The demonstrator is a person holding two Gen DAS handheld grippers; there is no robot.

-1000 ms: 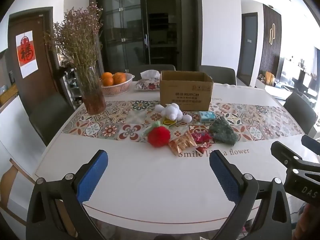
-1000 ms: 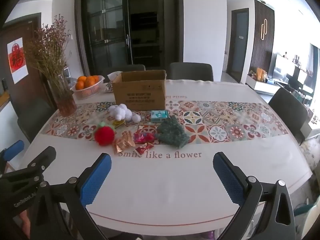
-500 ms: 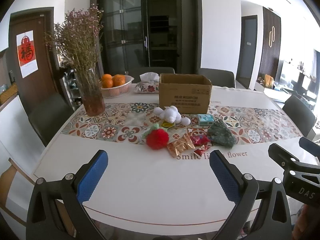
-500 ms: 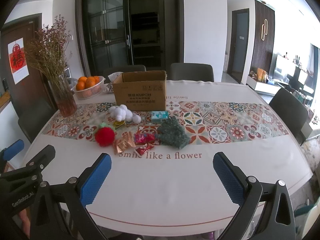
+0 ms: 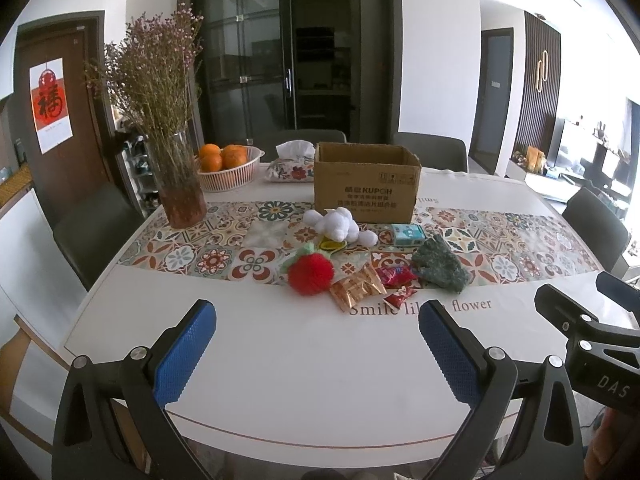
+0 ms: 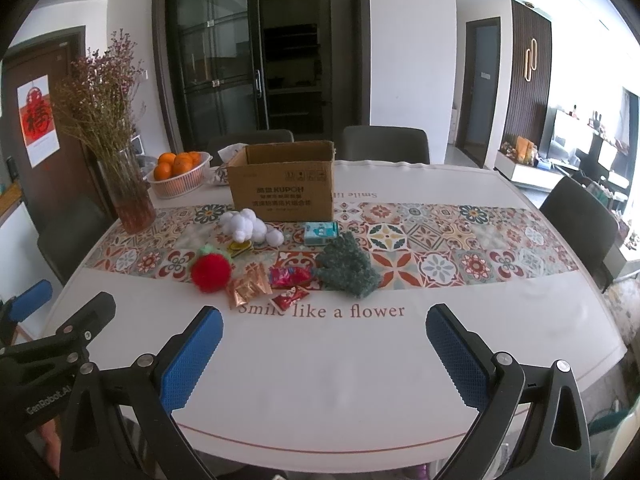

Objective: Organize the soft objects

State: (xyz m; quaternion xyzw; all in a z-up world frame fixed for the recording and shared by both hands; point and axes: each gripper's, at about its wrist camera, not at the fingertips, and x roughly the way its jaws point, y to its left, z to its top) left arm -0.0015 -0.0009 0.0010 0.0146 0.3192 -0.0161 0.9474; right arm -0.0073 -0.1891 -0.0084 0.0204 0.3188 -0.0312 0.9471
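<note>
Spanning both views, white oval table (image 6: 360,360) with patterned tile runner (image 6: 440,248) across its middle and "Smile like a flower" printed near the front edge. Open cardboard box (image 6: 282,192) stands upright at the far side of the runner, empty as far as visible. Glass vase (image 5: 182,184) of dried flowers far left, basket of oranges (image 5: 228,168) beside it, tissue pack (image 5: 290,166) just left of the box.

Left gripper (image 5: 316,348) hovers over the near table edge, blue pads spread wide, nothing between them. Right gripper (image 6: 328,352) same: jaws wide apart, empty, low over the near edge. Each gripper shows at the other's frame edge.

Soft items sit in a cluster on the runner, in front of the box and well ahead of both grippers, none touched. Green knit glove (image 6: 347,266) lies flat, rightmost of the cluster, roughly centred ahead of the right gripper. White plush toy (image 6: 248,226) lies just in front of the box, near its left corner. Red pompom (image 6: 211,273) with green trim sits left front, ahead of the left gripper's span in its view.

Smaller stuff: teal small box (image 6: 320,233) just behind the glove, gold snack wrapper (image 6: 249,286) touching the pompom's right side, red snack wrapper (image 6: 290,276) between gold wrapper and glove, small red packet (image 6: 286,299) on the printed text, yellow item (image 6: 241,246) under the plush edge, unclear what.
</note>
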